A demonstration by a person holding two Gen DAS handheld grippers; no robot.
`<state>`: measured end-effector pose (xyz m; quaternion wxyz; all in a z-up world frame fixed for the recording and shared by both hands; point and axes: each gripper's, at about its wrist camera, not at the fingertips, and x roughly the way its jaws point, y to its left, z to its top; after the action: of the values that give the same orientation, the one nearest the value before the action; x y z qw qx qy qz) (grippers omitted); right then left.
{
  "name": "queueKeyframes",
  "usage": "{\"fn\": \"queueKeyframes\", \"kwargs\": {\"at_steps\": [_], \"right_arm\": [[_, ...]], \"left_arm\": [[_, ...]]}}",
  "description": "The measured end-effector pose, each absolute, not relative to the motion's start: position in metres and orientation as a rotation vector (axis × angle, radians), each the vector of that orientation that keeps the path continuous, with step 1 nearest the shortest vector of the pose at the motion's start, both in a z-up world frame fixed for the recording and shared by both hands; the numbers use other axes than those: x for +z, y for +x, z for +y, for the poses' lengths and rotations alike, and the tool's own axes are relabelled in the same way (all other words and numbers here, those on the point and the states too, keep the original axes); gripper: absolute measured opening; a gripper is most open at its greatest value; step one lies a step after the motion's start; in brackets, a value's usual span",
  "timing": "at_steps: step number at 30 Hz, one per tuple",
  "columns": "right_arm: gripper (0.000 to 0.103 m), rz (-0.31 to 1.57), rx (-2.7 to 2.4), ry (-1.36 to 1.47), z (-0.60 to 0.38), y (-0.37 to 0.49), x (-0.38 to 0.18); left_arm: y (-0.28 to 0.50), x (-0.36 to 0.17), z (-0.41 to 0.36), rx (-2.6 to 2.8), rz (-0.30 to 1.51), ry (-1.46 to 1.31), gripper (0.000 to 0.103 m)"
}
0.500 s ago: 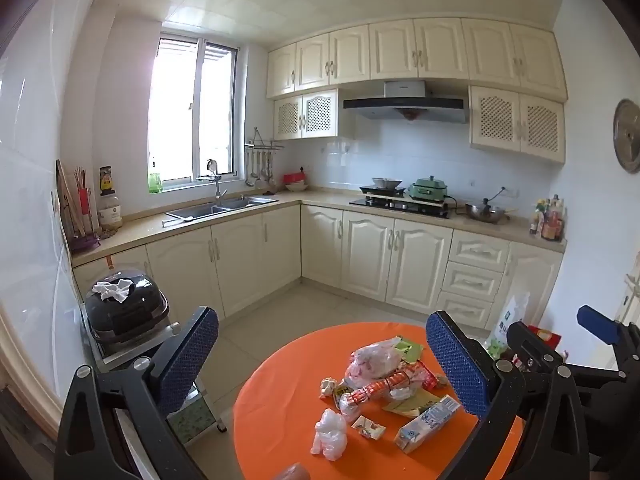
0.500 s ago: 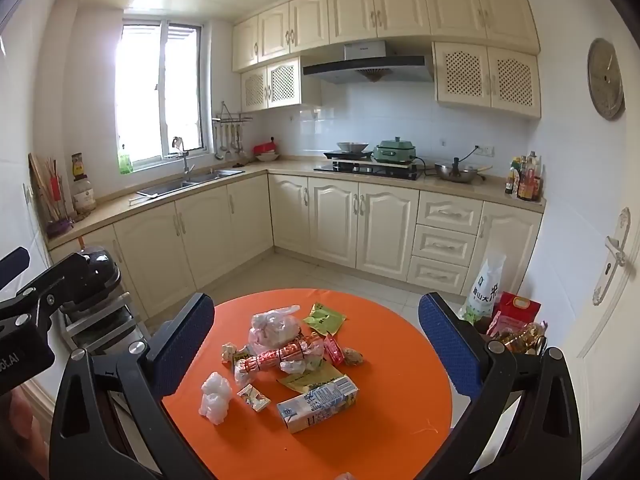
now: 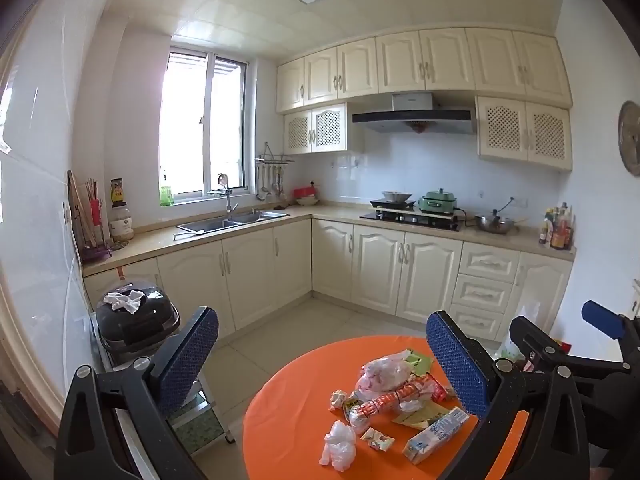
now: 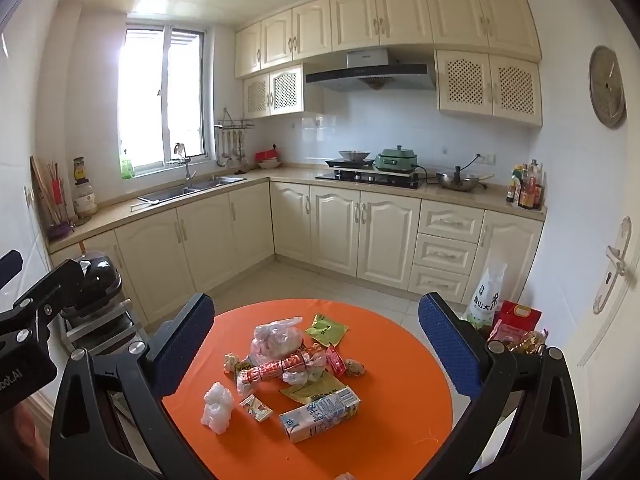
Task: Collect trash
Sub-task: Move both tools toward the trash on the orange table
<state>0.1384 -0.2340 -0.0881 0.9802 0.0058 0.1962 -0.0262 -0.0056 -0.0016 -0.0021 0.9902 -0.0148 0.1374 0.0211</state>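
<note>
A round orange table (image 4: 400, 360) carries a heap of trash. In the heap are a clear plastic bag (image 4: 276, 338), a green packet (image 4: 326, 328), a tied red-and-white wrapper bundle (image 4: 276, 370), a crumpled white bag (image 4: 218, 406), a small snack wrapper (image 4: 256, 406) and a milk carton (image 4: 320, 414). The same carton (image 3: 436, 434) and white bag (image 3: 339, 446) show in the left wrist view. My right gripper (image 4: 316, 298) hangs open above the table's near side, nothing between its fingers. My left gripper (image 3: 322, 314) is open and empty, left of the table.
A black lidded box (image 3: 136, 320) with a white rag on top stands on a step stool at the left. A rice bag (image 4: 488, 292) and red packages (image 4: 518, 318) sit on the floor at the right, by a door (image 4: 612, 264). Cream cabinets (image 4: 360, 224) line the far wall.
The table and trash sit slightly lower in both views. Both grippers stay open, and nothing on the table has moved.
</note>
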Motion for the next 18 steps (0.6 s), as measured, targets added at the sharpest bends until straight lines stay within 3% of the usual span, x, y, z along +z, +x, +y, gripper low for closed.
{"fn": "queueKeyframes", "kwargs": {"at_steps": [18], "right_arm": [[0.103, 0.387, -0.087, -0.007, -0.243, 0.138, -0.08]], "left_arm": [[0.003, -0.002, 0.0, -0.003, 0.296, -0.055, 0.102]]}}
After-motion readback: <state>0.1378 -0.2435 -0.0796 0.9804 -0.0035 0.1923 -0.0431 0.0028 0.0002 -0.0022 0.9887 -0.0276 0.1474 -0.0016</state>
